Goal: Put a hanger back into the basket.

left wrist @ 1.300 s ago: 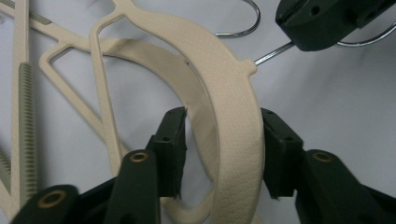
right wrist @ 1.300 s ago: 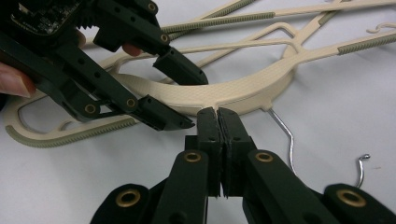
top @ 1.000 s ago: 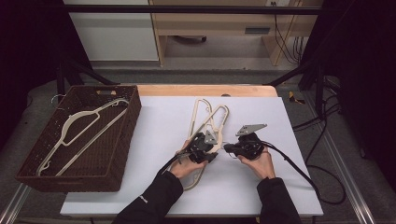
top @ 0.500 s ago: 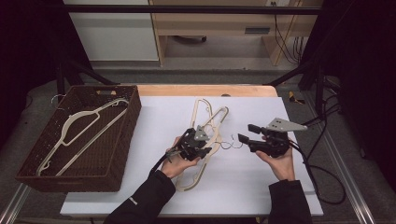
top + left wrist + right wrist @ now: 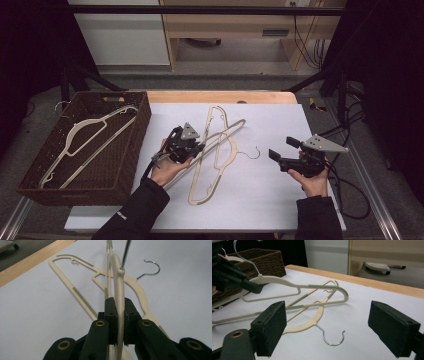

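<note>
While the work is standing partway done:
Right hand-held gripper (image 5: 280, 150): hanging spread and empty near the counter's (image 5: 280, 210) right edge.
Left hand-held gripper (image 5: 192, 148): pinching the raised hanger (image 5: 119, 290) at its neck, mid-counter.
Raised hanger's axis: running from near-left toward the far-right corner.
Second hanger (image 5: 216, 165): lying flat, waiting.
Basket (image 5: 131, 150): already holding one hanger (image 5: 85, 135), off the left edge.

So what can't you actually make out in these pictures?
- Left gripper view: the lifted cream plastic hanger has its metal hook cut off by the top edge.
- High view: the left gripper covers the spot it grips.
- Right gripper view: the brown wicker basket hides its contents behind its wall.
</note>
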A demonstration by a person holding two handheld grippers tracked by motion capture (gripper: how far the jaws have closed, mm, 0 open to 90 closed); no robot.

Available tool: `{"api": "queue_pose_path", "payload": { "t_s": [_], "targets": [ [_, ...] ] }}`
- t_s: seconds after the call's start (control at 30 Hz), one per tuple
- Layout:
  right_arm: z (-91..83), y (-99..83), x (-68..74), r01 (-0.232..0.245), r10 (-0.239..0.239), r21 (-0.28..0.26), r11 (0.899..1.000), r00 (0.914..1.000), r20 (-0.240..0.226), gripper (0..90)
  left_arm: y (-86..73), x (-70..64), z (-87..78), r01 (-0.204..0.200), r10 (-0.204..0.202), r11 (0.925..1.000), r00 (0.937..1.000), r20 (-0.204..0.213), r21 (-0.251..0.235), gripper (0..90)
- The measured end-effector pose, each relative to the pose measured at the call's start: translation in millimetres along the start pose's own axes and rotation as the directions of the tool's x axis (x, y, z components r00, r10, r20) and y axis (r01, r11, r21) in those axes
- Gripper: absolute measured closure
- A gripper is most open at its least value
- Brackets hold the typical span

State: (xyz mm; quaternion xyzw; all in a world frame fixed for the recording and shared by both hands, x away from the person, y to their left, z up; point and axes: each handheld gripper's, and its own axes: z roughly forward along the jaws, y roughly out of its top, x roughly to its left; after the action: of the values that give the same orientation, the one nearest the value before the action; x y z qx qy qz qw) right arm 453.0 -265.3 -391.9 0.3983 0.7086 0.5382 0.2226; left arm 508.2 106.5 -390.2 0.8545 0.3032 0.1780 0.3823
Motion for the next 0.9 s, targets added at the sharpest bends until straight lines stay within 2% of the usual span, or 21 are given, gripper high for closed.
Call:
{"api": "queue_pose_path", "payload": {
  "t_s": [0.1, 0.33, 0.4, 0.43, 0.5, 0.53, 0.57, 0.6, 0.63, 0.77, 0.8, 0.83, 0.9],
  "targets": [
    [-2.4, -2.8, -0.3, -0.002, 0.002, 0.005, 1.0, 1.0, 0.006, 14.5, -0.6, 5.7, -5.8, 0.015, -0.015, 0.9997, 0.9999, 0.008, -0.017, 85.3],
    [-12.8, -7.9, -3.6, -0.008, 0.008, 0.0, 1.0, 0.9997, 0.023, 12.1, 0.8, 7.6, -19.2, 0.006, -0.006, 0.9995, 1.0, 0.008, -0.03, 85.4],
    [-15.3, -8.9, -4.0, -0.009, 0.009, -0.004, 1.0, 0.9996, 0.028, 9.8, 3.7, 8.9, -30.9, 0.003, -0.002, 0.9986, 0.9999, 0.015, -0.053, 85.4],
    [-15.3, -8.9, -4.0, -0.009, 0.009, -0.004, 1.0, 0.9996, 0.028, 9.8, 3.7, 8.9, -30.9, 0.003, -0.002, 0.9986, 0.9999, 0.015, -0.053, 85.4],
    [-17.2, -10.0, -5.3, -0.012, 0.012, -0.012, 1.0, 0.9993, 0.035, 7.7, 6.4, 9.5, -40.8, 0.005, -0.004, 0.9975, 0.9998, 0.02, -0.071, 85.5],
    [-19.3, -10.5, -6.2, -0.013, 0.014, -0.012, 1.0, 0.9991, 0.04, 7.0, 9.6, 10.0, -51.7, 0.005, -0.002, 0.9957, 0.9995, 0.031, -0.093, 85.4],
    [-19.3, -10.5, -6.2, -0.013, 0.014, -0.012, 1.0, 0.9991, 0.04, 7.0, 9.6, 10.0, -51.7, 0.005, -0.002, 0.9957, 0.9995, 0.031, -0.093, 85.5],
    [-21.2, -10.5, -6.4, -0.019, 0.02, -0.023, 1.0, 0.9987, 0.047, 6.5, 12.9, 10.0, -63.2, 0.002, 0.003, 0.9932, 0.9989, 0.046, -0.116, 85.4],
    [-21.2, -10.5, -6.4, -0.019, 0.02, -0.023, 1.0, 0.9987, 0.047, 6.5, 12.9, 10.0, -63.2, 0.002, 0.003, 0.9932, 0.9989, 0.046, -0.116, 85.4],
    [-25.2, -9.2, -5.0, -0.015, 0.016, -0.033, 0.999, 0.9986, 0.05, 5.6, 22.5, 9.4, -93.3, -0.007, 0.019, 0.9855, 0.997, 0.074, -0.17, 85.5],
    [-25.2, -9.2, -5.0, -0.015, 0.016, -0.033, 0.999, 0.9986, 0.05, 5.6, 22.5, 9.4, -93.3, -0.007, 0.019, 0.9855, 0.997, 0.074, -0.17, 85.4],
    [-26.5, -8.4, -4.1, -0.013, 0.015, -0.033, 0.999, 0.9987, 0.048, 5.5, 26.6, 10.1, -105.9, -0.013, 0.029, 0.9817, 0.9962, 0.082, -0.19, 85.5],
    [-27.1, -7.9, -3.5, -0.009, 0.011, -0.039, 0.999, 0.9986, 0.051, 5.4, 30.6, 12.2, -118.4, -0.016, 0.035, 0.9779, 0.9953, 0.091, -0.209, 85.5]
  ]
}}
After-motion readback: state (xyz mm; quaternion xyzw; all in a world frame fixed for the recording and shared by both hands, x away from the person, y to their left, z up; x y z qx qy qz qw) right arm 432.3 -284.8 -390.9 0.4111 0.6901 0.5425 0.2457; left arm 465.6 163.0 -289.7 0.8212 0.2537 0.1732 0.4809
